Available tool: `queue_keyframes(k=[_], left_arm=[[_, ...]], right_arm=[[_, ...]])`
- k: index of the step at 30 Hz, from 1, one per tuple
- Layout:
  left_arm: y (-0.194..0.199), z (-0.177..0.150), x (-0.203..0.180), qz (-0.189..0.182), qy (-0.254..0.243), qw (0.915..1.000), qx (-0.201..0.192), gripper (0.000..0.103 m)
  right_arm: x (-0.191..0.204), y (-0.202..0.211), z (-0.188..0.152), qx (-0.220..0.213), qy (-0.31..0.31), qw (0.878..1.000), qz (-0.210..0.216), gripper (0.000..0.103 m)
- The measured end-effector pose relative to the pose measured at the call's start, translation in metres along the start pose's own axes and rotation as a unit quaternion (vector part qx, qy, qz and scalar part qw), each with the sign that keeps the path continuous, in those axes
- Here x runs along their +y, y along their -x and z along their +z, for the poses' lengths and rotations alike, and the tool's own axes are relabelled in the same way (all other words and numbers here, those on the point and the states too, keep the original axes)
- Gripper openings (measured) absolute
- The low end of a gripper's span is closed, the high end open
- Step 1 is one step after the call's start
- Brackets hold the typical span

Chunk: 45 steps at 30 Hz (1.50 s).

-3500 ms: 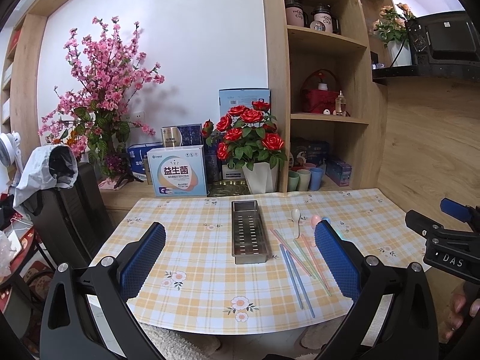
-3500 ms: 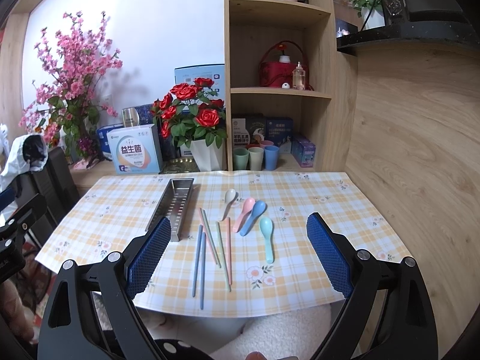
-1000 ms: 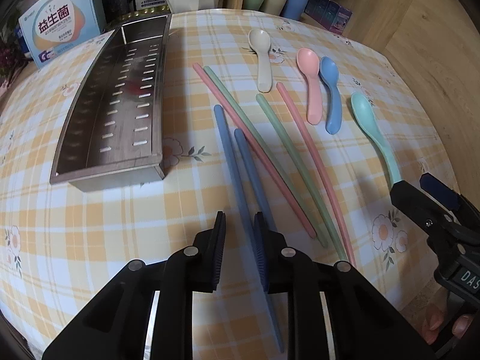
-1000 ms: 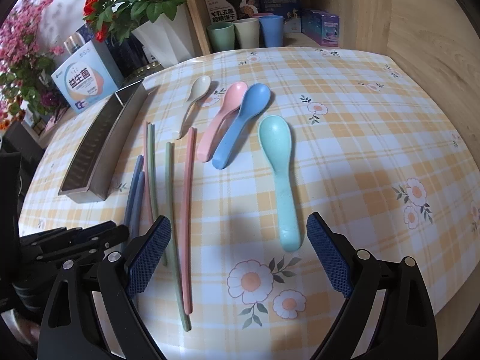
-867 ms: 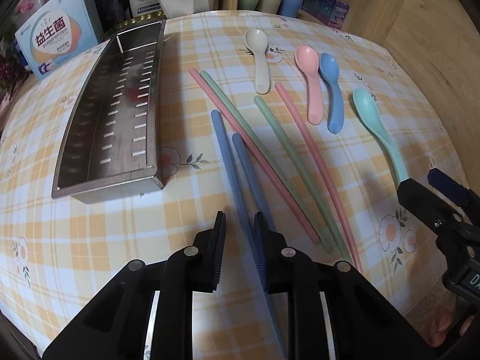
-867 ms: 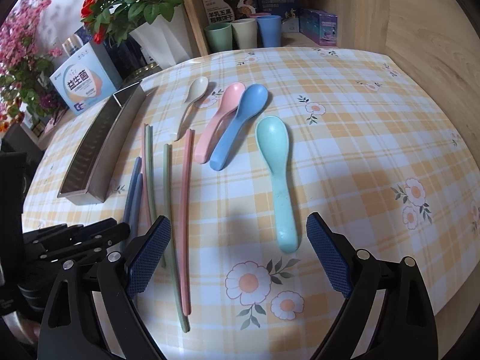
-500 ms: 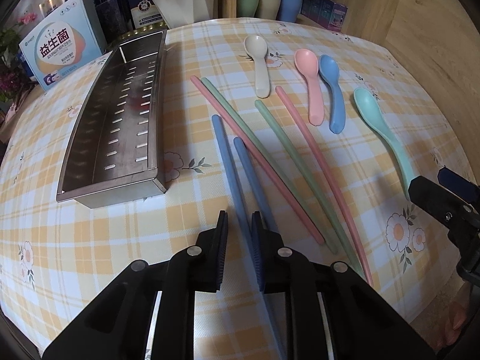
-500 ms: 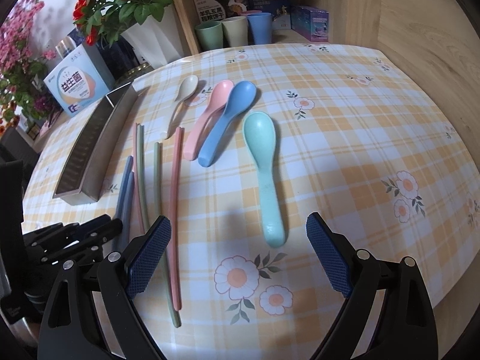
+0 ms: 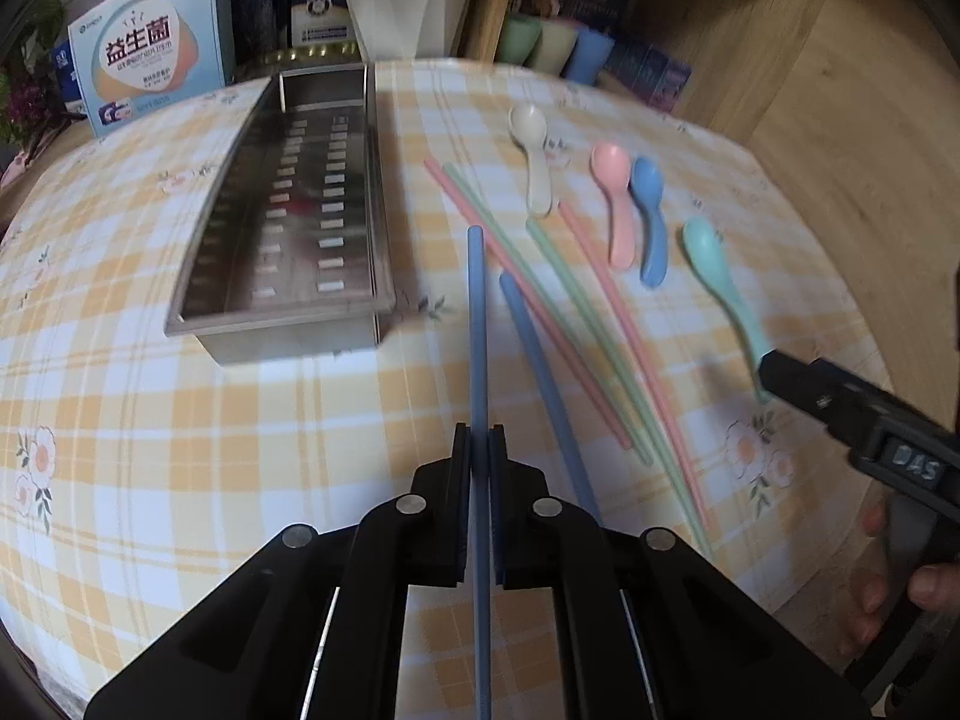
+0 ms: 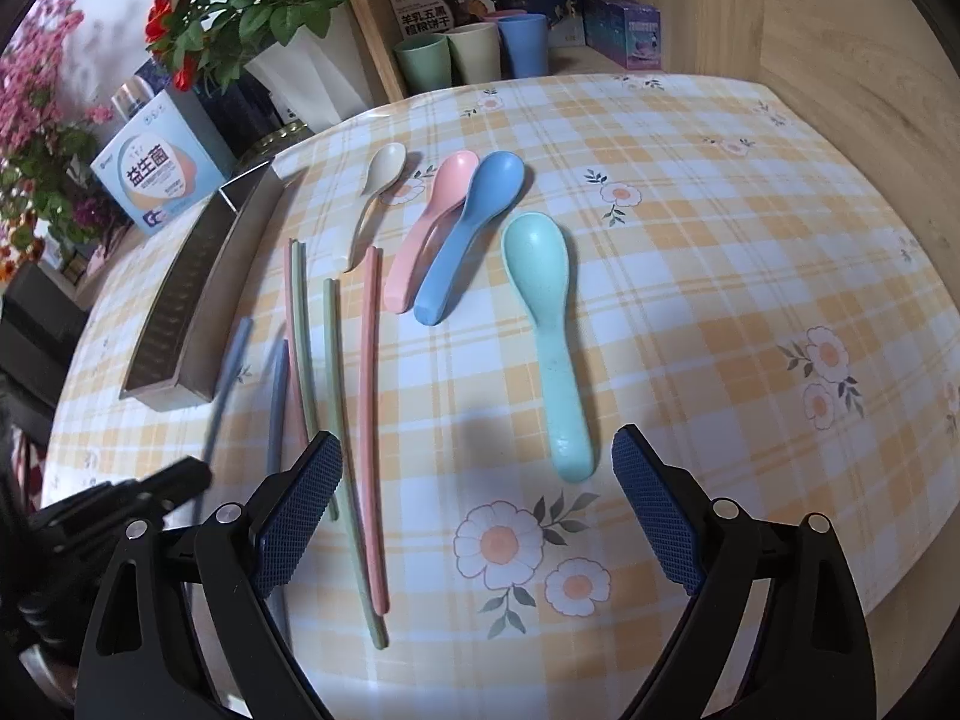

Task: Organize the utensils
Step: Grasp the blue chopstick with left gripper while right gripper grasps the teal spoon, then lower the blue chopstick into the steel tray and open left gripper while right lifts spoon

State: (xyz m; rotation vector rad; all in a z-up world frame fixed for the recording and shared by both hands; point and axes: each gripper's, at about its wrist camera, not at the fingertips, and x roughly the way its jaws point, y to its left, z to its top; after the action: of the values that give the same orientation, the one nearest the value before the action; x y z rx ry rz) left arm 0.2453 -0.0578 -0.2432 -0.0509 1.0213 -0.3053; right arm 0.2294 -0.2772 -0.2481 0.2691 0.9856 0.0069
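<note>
1. Pinching one blue chopstick (image 9: pixel 477 324), the left gripper (image 9: pixel 478 456) has just closed on it; the stick runs forward between the pads, its far tip near the tray's (image 9: pixel 288 324) near right corner.
2. Its mate, the second blue chopstick (image 9: pixel 540 384), lies on the tablecloth (image 9: pixel 180 450) just to the right.
3. Beyond that lie two pink and two green chopsticks, side by side and partly crossing; the nearest to the blue one is a pink chopstick (image 9: pixel 528 312).
4. Further right are four spoons: cream (image 10: pixel 375 192), pink (image 10: pixel 429 222), blue (image 10: pixel 474 228), teal (image 10: pixel 549 330).
5. The right gripper (image 10: pixel 477 510) hangs spread wide, gripping nothing, with the teal spoon's handle end just ahead between its pads.
6. The steel tray sits left of the chopsticks, open side up.
7. Behind the table stand a box (image 9: pixel 150 54), a white vase (image 9: pixel 402 0) and three cups (image 10: pixel 474 54).
</note>
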Motion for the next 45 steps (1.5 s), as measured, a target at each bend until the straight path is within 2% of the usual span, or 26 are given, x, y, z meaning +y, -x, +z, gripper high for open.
queue_keyframes(k=[4, 6, 8, 18, 21, 29, 36, 41, 45], left_arm=[[0.014, 0.001, 0.002, -0.024, -0.004, 0.9995, -0.019, 0.005], [0.019, 0.002, 0.002, -0.028, -0.007, 0.9993, -0.025, 0.005], [0.025, 0.005, 0.004, -0.032, -0.008, 0.9989, -0.033, 0.005], [0.050, 0.012, 0.029, -0.017, 0.003, 0.9979, -0.063, 0.006], [0.056, 0.012, 0.037, -0.012, 0.012, 0.9975, -0.068, 0.005], [0.056, 0.013, 0.047, -0.002, 0.020, 0.9977, -0.065, 0.006], [0.054, 0.016, 0.040, 0.000, 0.010, 0.9980, -0.063, 0.005], [0.055, 0.017, 0.037, 0.006, 0.004, 0.9982, -0.060, 0.006], [0.056, 0.017, 0.036, 0.011, 0.001, 0.9982, -0.058, 0.005]], right_arm=[[0.004, 0.003, 0.006, -0.010, 0.004, 1.000, -0.002, 0.088], [0.006, 0.004, 0.009, -0.013, 0.008, 1.000, -0.006, 0.078], [0.007, 0.003, 0.014, -0.008, 0.007, 1.000, -0.010, 0.076], [0.016, 0.002, 0.033, -0.014, 0.015, 1.000, -0.024, 0.070], [0.016, -0.002, 0.034, -0.012, 0.020, 0.999, -0.028, 0.066], [-0.002, -0.016, 0.034, -0.022, 0.029, 0.998, -0.041, 0.037], [-0.027, -0.042, 0.031, 0.003, -0.010, 0.999, -0.034, 0.029], [-0.029, -0.049, 0.028, 0.009, -0.013, 0.999, -0.035, 0.017], [-0.025, -0.051, 0.027, 0.010, -0.005, 0.999, -0.033, 0.014]])
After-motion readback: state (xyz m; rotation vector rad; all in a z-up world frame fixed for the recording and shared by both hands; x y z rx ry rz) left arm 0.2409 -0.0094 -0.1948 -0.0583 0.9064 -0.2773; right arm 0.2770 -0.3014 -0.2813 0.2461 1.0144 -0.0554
